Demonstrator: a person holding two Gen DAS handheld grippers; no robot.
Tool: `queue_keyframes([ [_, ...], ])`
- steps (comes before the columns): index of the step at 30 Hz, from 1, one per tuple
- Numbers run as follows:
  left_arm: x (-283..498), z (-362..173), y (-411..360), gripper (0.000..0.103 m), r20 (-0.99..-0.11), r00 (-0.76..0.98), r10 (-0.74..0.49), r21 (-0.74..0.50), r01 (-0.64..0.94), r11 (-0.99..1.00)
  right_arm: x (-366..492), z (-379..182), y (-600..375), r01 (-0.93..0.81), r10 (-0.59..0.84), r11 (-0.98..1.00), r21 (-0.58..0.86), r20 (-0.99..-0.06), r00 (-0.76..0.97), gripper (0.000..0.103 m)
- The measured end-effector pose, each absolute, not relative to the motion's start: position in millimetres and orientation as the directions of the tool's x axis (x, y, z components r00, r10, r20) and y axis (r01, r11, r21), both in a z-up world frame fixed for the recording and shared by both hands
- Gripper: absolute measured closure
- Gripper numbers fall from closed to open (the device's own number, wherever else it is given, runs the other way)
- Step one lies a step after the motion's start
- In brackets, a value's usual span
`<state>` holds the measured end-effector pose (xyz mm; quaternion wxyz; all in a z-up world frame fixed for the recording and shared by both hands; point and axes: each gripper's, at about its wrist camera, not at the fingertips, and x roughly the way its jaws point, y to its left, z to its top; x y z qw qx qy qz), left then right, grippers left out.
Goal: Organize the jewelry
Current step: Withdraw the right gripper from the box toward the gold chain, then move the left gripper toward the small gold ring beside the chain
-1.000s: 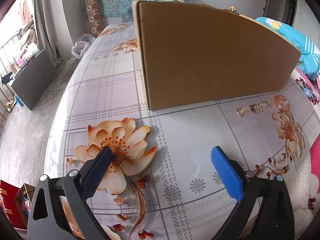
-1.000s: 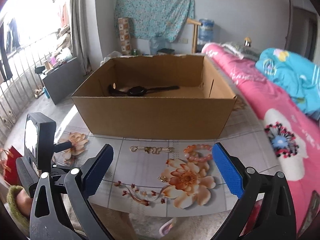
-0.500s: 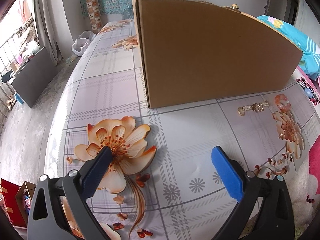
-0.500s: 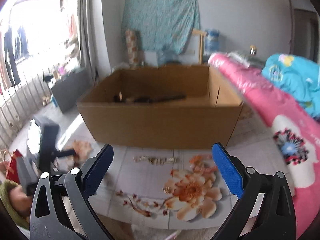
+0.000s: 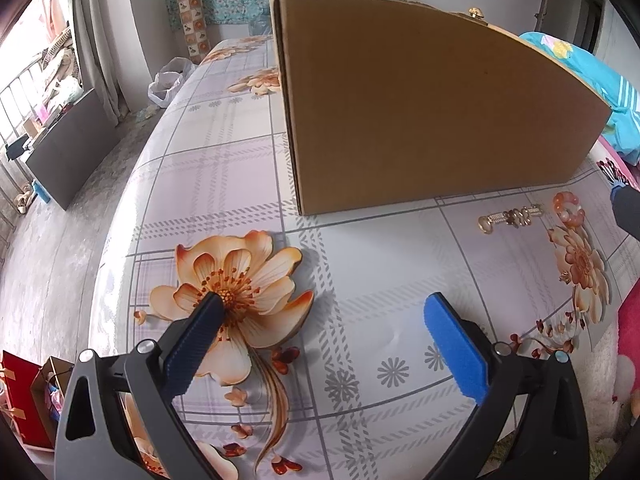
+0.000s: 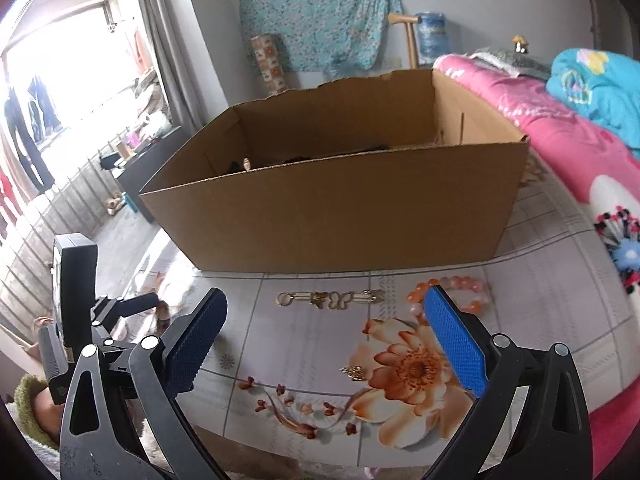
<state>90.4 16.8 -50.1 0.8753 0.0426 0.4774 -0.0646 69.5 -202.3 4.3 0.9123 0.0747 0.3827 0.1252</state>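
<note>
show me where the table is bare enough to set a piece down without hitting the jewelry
Barest: the floral tablecloth left of the brown cardboard box, out to the table edge, and the stretch ahead of the open left gripper. Crowded: the strip before the box's front wall, where the gold chain bracelet and orange bead bracelet lie, with a small gold piece nearer the open right gripper.

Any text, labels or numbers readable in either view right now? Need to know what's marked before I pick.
None readable.
Cardboard box: plain, no print showing.
Black device on the left rig: a small sticker low on its mount, too small to read.
Gold bracelet and bead bracelet: no markings visible.
</note>
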Motion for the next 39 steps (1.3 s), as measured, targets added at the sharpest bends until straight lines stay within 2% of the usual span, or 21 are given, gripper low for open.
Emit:
queue_keyframes([
  [14, 98.4, -49.1, 12.7, 0.004, -0.846, 0.529, -0.062, 0.012, 0.135, 0.991, 82.8, -2.8, -205.6, -0.242, 0.417, 0.908, 0.343, -0.677, 0.606, 0.008],
  [26, 96.3, -50.1, 11.3, 0.004, -0.849, 0.525, -0.062, 0.012, 0.137, 0.991, 79.7, -0.7, -197.6, -0.267, 0.431, 0.902, 0.339, -0.679, 0.594, 0.009],
  [34, 96.8, -49.7, 12.5, 0.004, -0.851, 0.519, -0.078, 0.013, 0.170, 0.985, 76.3, 2.1, -196.6, -0.256, 0.416, 0.909, 0.329, -0.682, 0.602, 0.012],
  [39, 86.9, -39.8, 23.3, 0.006, -0.816, 0.561, -0.139, -0.052, 0.168, 0.984, 71.7, 5.3, -202.4, -0.229, 0.386, 0.922, 0.313, -0.683, 0.620, 0.014],
])
